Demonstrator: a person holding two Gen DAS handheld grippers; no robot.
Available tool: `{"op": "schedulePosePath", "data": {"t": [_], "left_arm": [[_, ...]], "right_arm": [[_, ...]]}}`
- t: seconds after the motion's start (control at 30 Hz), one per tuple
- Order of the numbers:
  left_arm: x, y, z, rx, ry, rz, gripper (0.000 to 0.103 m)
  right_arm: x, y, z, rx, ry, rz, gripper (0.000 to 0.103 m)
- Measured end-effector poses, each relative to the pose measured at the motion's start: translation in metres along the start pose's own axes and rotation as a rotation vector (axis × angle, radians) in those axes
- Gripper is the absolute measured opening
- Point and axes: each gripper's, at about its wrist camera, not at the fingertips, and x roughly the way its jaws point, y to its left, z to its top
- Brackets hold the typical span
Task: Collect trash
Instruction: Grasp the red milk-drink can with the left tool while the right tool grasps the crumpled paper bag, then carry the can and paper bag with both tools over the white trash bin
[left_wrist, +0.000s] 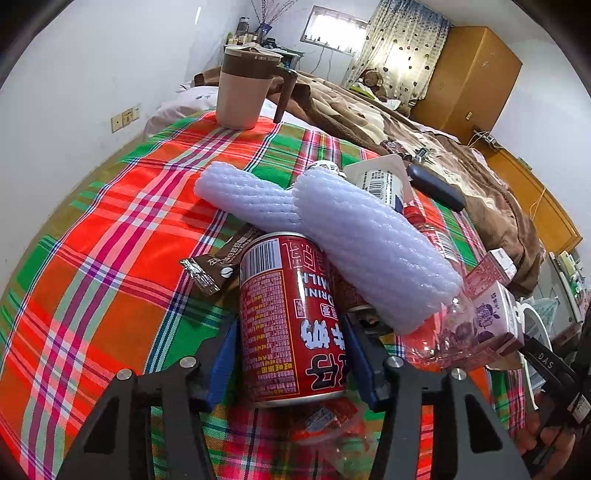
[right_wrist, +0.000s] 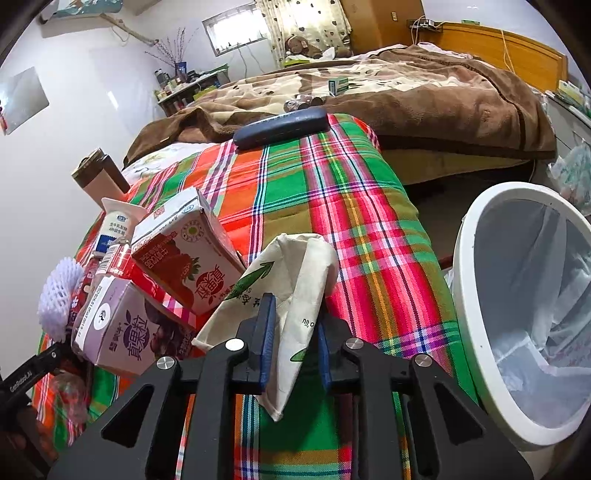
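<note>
Left tool clamped on red can; right tool clamped on crumpled paper bag; white bin beside.

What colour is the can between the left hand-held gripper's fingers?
Red, with white lettering and a white barcode patch: the can shows best in the left wrist view.

Cartons left of paper bag, bin right.
</note>
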Motion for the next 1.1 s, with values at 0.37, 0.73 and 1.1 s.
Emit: {"op": "schedulePosePath", "data": {"t": [0.37,0.73,1.1], "left_arm": [[-0.021,0.004,-0.003,-0.005,-0.062,0.019,0.054],[-0.016,0.014,-0.007,-0.014,-0.033,0.038,0.054],[-0.007,0.013,0.002,0.007,-0.017,0.070,0.052]], "right_arm": [[-0.004,0.003,-0.001,-0.029,-0.020,0.011,0.009],[-0.009,0.002,-0.003,-0.017,-0.035,0.021,0.009],[-0.008,0.002,-0.004,-0.012,-0.037,0.023,0.009]]}}
